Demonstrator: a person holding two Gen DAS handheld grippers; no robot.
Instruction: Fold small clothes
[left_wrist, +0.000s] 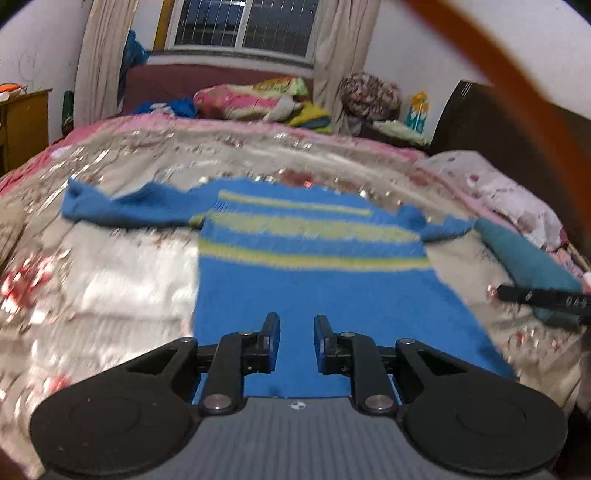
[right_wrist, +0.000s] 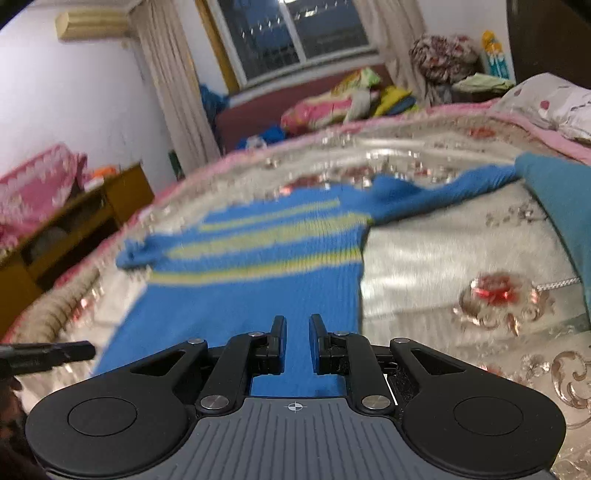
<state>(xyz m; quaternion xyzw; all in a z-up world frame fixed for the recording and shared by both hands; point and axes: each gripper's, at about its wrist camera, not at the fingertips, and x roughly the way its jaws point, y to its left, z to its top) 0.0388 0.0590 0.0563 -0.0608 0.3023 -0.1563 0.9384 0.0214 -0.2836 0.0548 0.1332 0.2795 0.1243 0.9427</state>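
Blue knit sweater (left_wrist: 314, 291) with yellow-green stripes, spread flat on floral satin bedspread (left_wrist: 110, 266), sleeves out to both sides. Left gripper (left_wrist: 296, 325) above the hem end, fingers parted by a narrow gap, nothing between them. Right gripper (right_wrist: 297, 325) likewise over the hem end, narrow gap, empty. Contact with the fabric: cannot tell. Teal cloth (left_wrist: 524, 254) just beside the right sleeve tip. Both views motion-blurred.

sweater (left_wrist: 314, 280) hem: hidden behind hand-held gripper | bedspread (left_wrist: 110, 277) pattern: motion-blurred
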